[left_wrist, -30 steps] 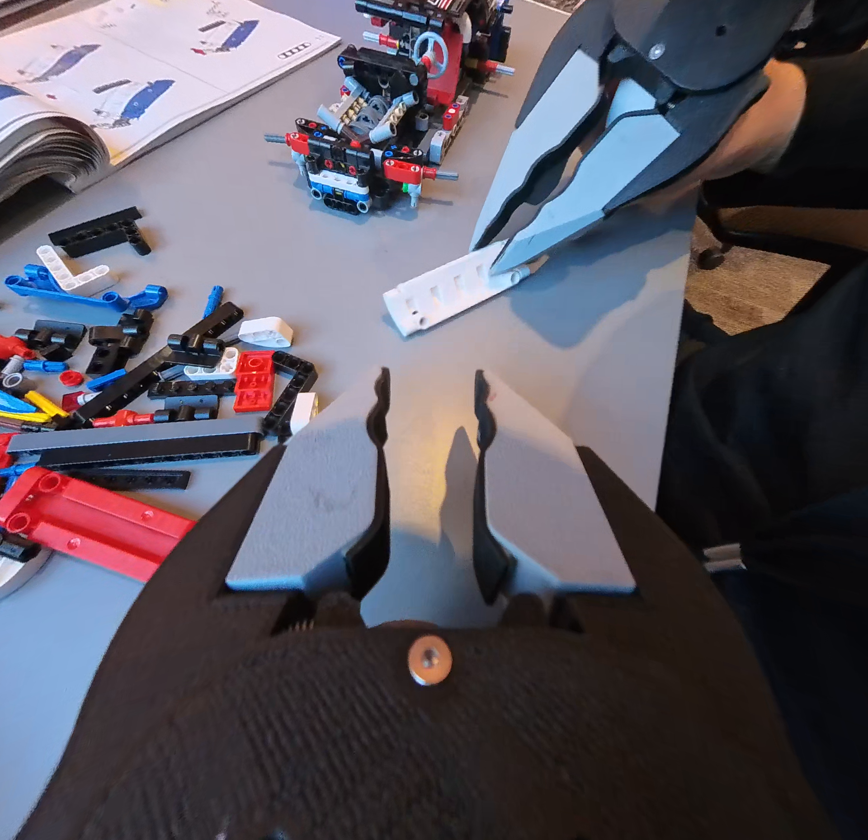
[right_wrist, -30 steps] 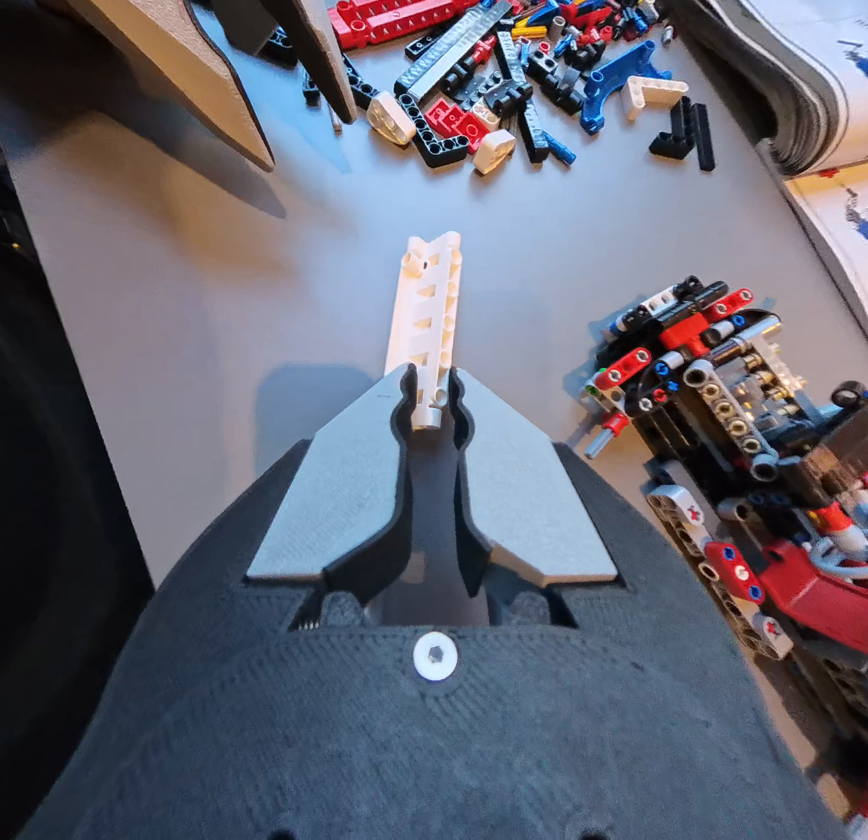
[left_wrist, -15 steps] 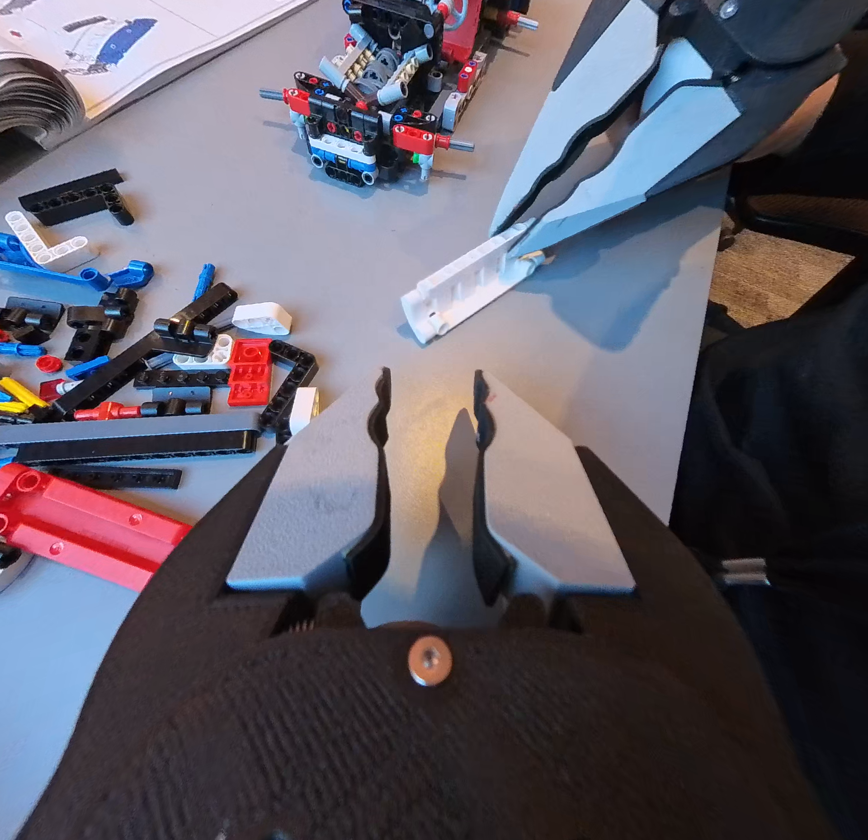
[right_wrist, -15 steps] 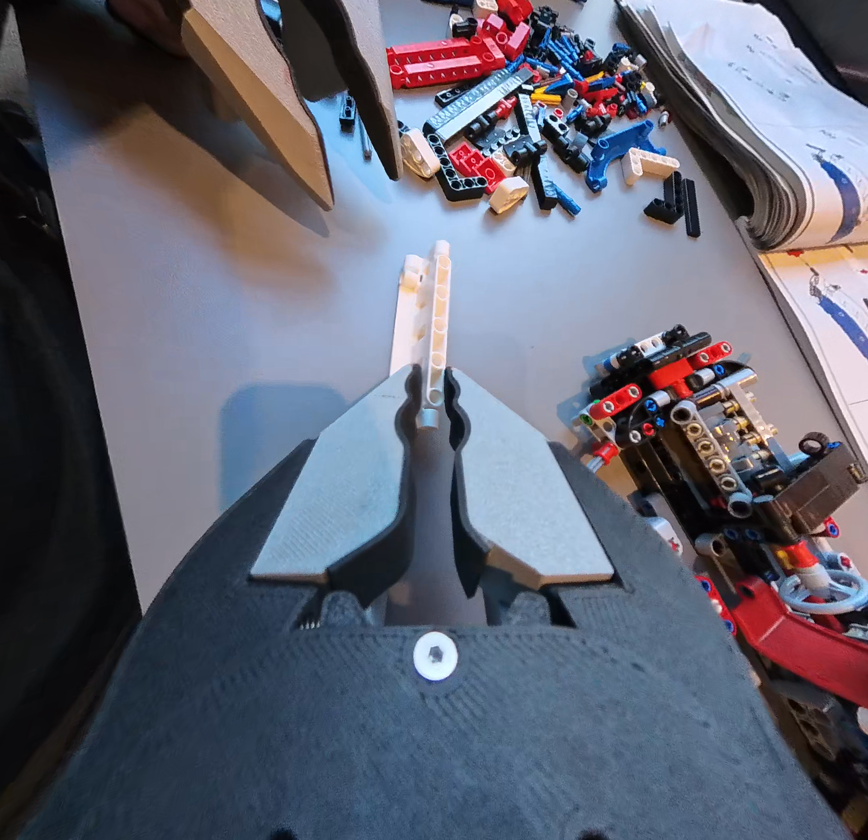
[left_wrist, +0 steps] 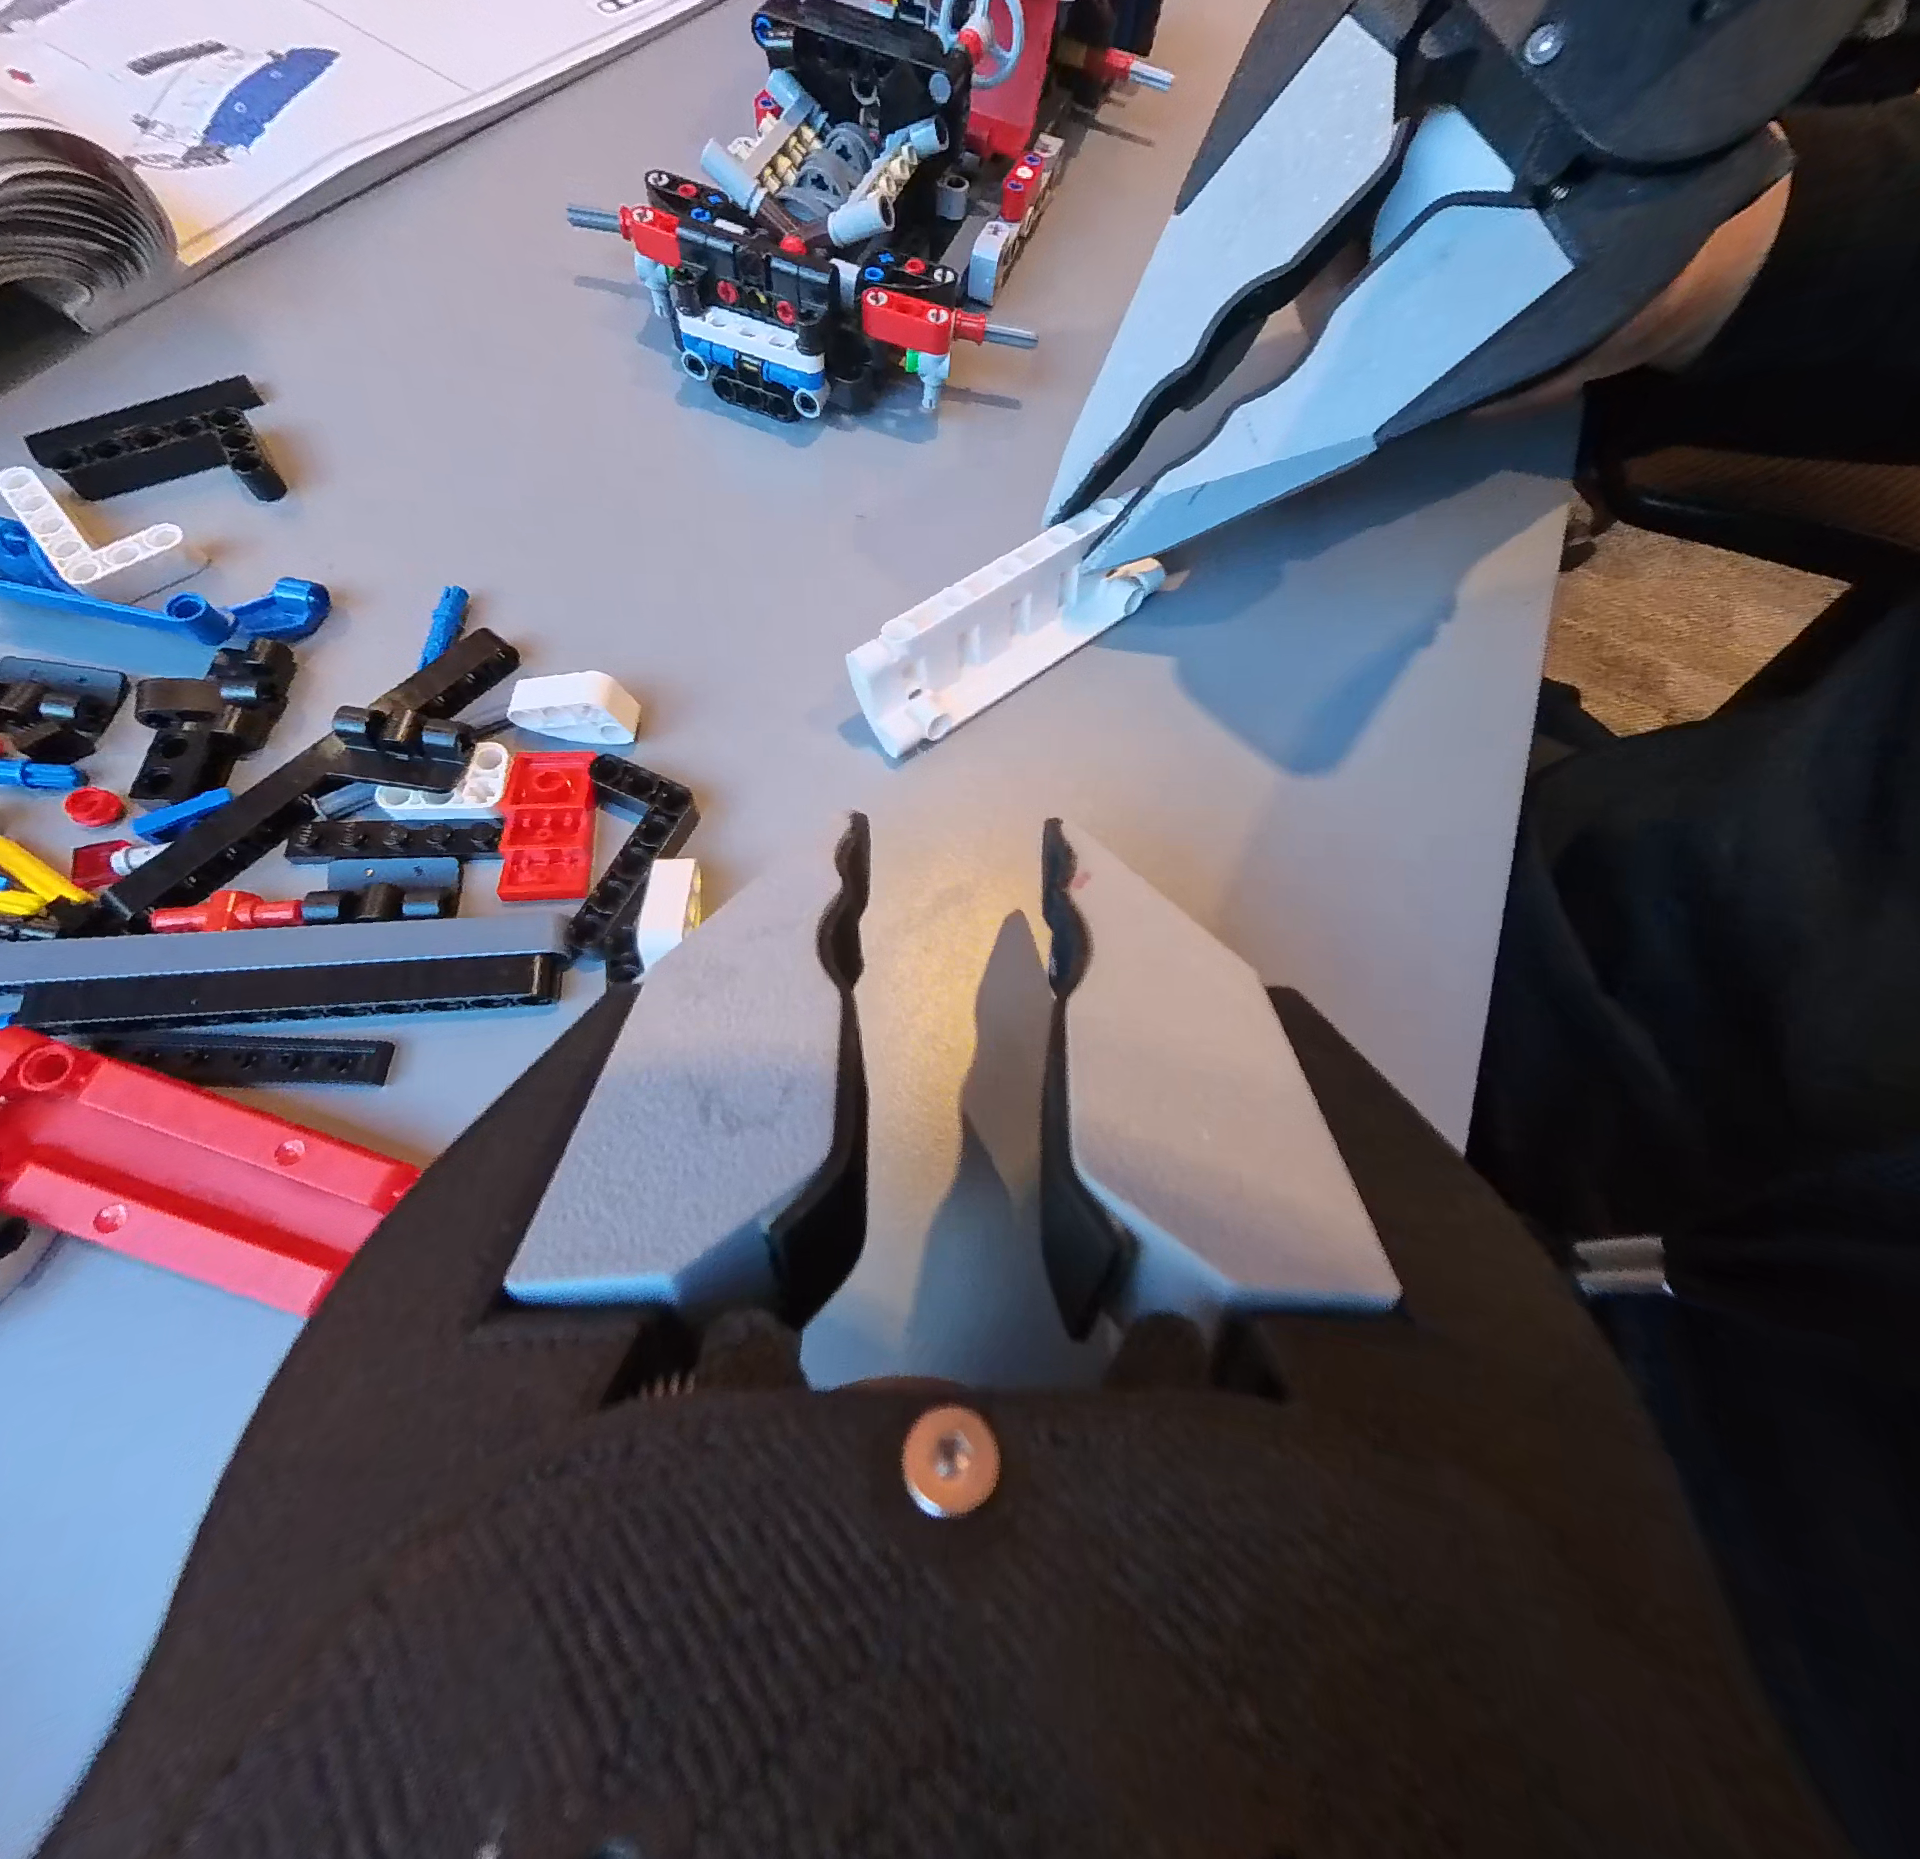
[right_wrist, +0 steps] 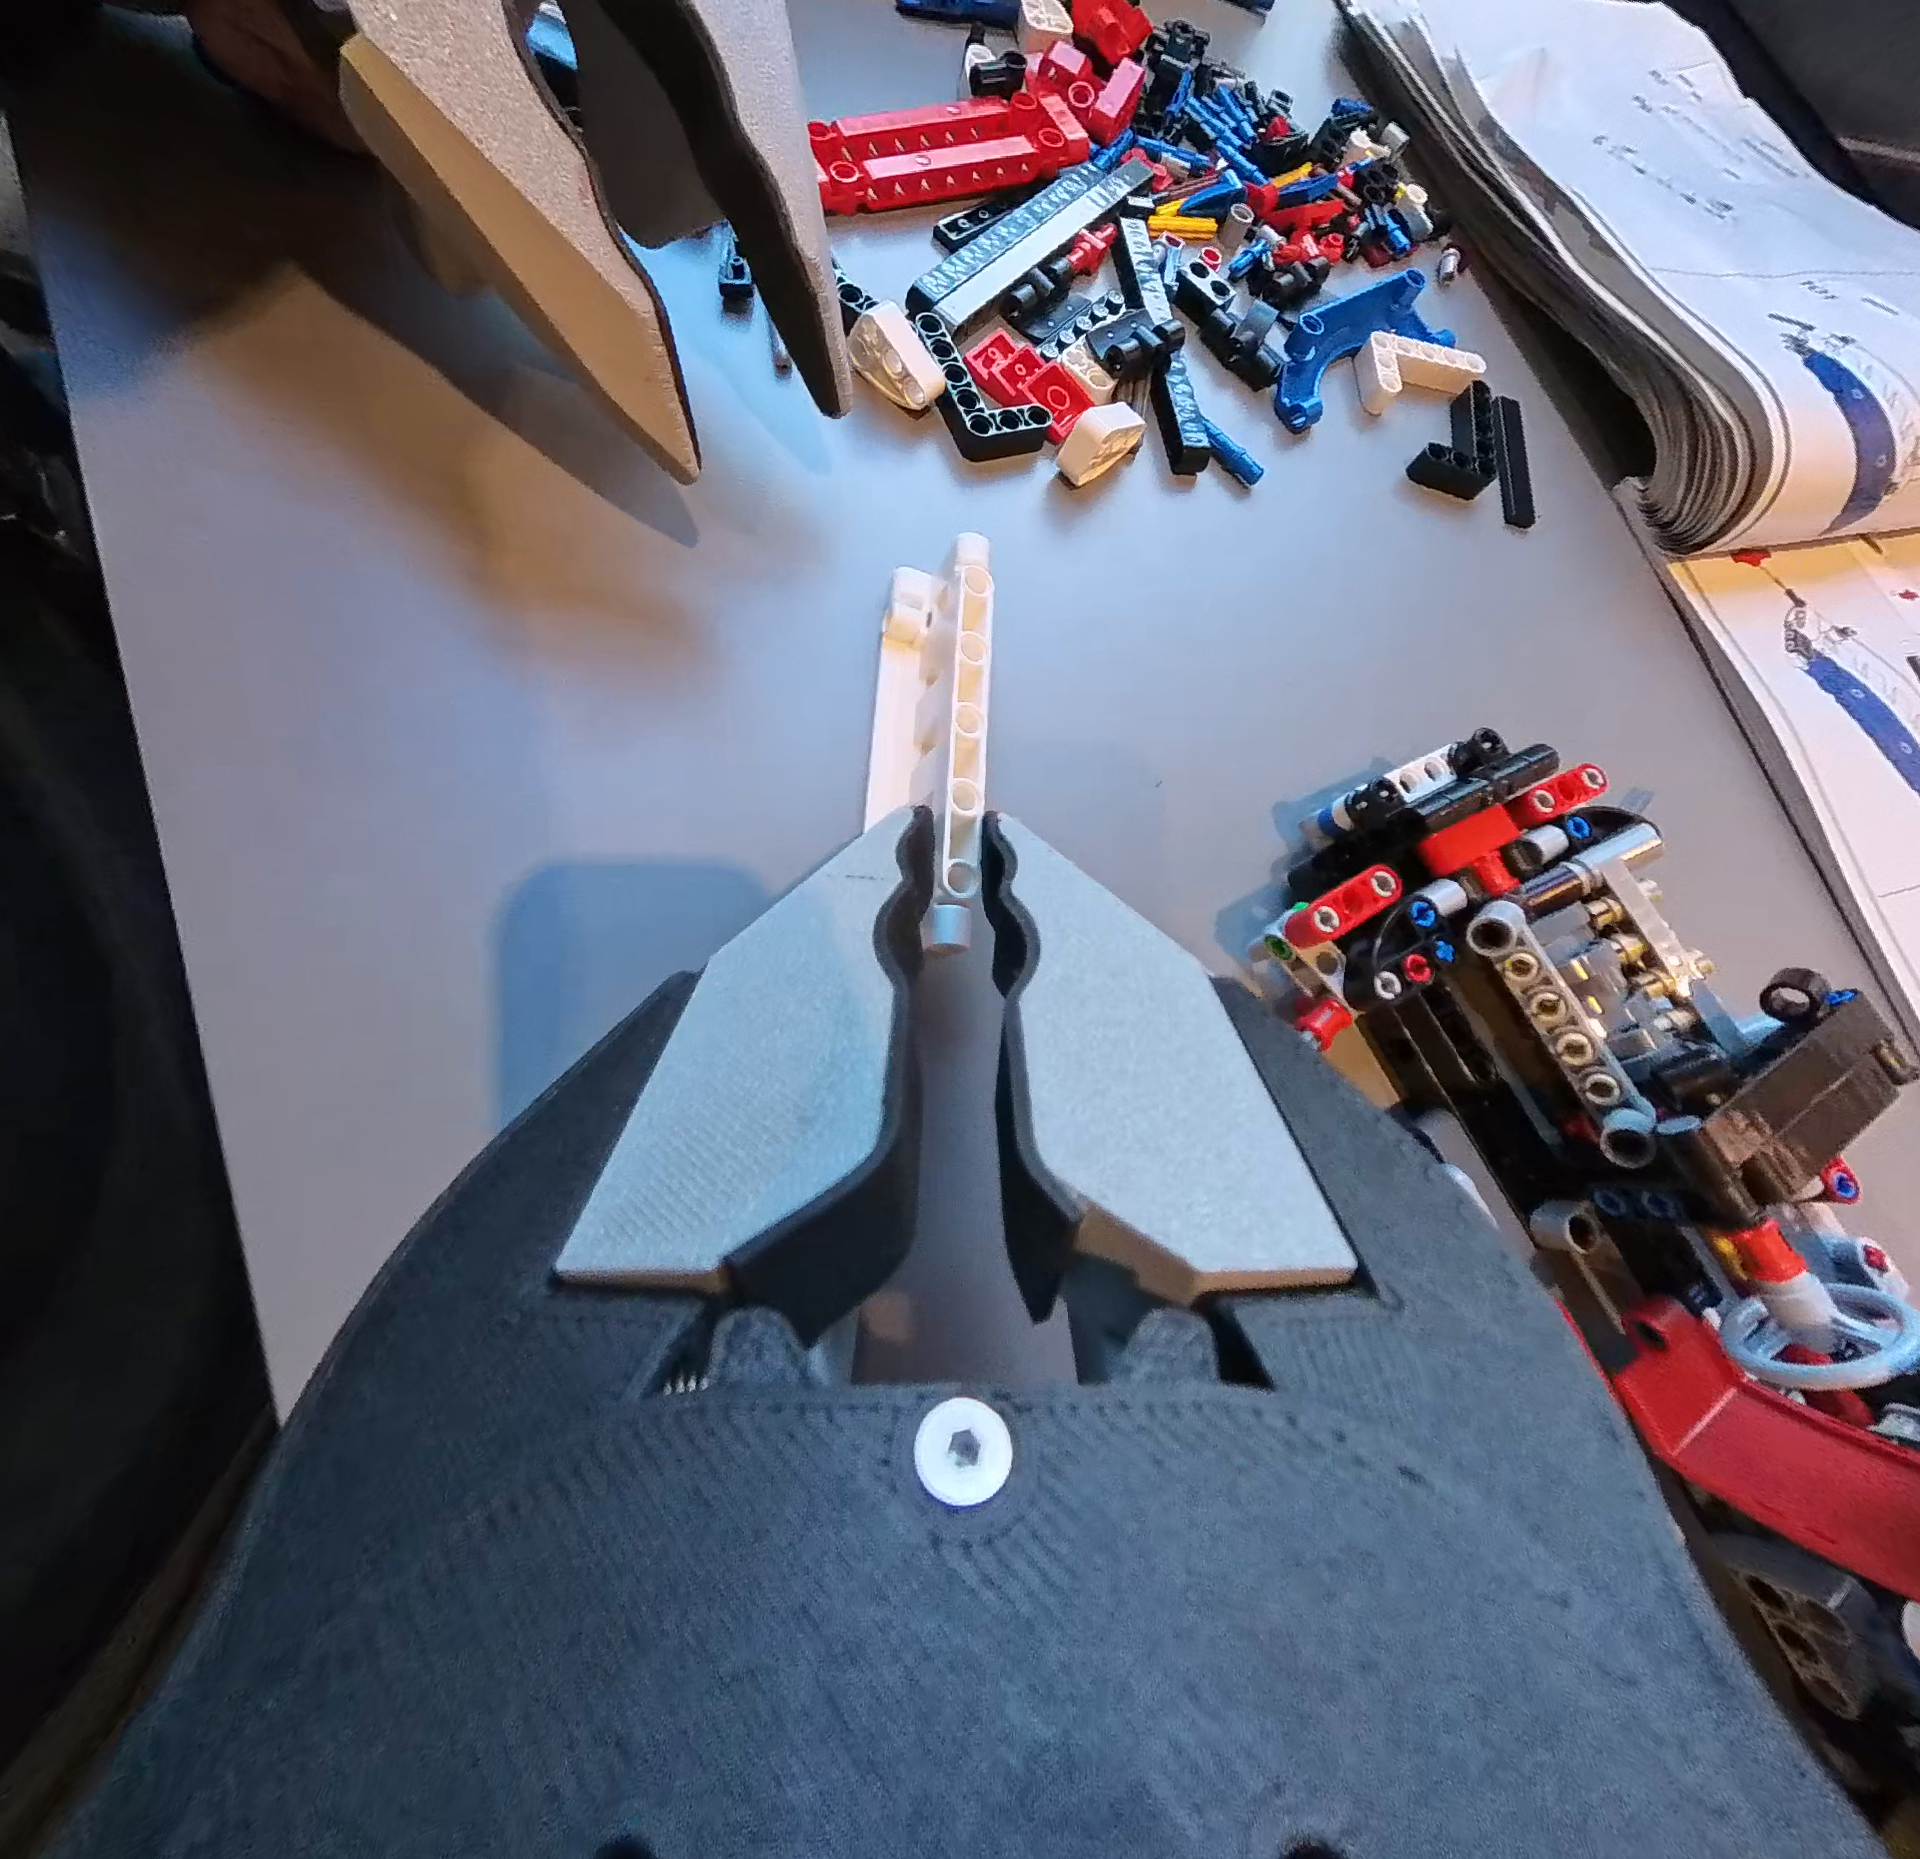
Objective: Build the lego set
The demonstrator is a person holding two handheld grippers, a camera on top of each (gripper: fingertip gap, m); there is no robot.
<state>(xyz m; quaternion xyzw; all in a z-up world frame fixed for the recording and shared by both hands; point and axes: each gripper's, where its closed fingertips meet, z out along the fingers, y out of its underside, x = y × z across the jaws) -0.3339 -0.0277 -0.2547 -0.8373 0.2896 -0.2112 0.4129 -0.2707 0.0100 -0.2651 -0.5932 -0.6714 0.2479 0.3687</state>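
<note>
Right gripper [right_wrist: 954,841] clamped the white panel [right_wrist: 940,687] by one end; left gripper [left_wrist: 951,841] hung apart, empty.

The grey tabletop [left_wrist: 540,521] carried a loose brick pile [left_wrist: 312,853], a half-built car [left_wrist: 831,251], an open manual [left_wrist: 312,64] and a white panel [left_wrist: 987,646].

On the table [left_wrist: 520,438], a long panel piece [left_wrist: 987,630] lies near the front edge, one end between the tips of the right gripper [right_wrist: 951,853]. Behind it stands the part-built car [left_wrist: 862,220]. Left of the panel spreads a pile of loose pieces [left_wrist: 343,833], with the open instruction booklet [left_wrist: 312,74] beyond. The left gripper [left_wrist: 951,853] hovers just before the panel, beside the pile.
</note>
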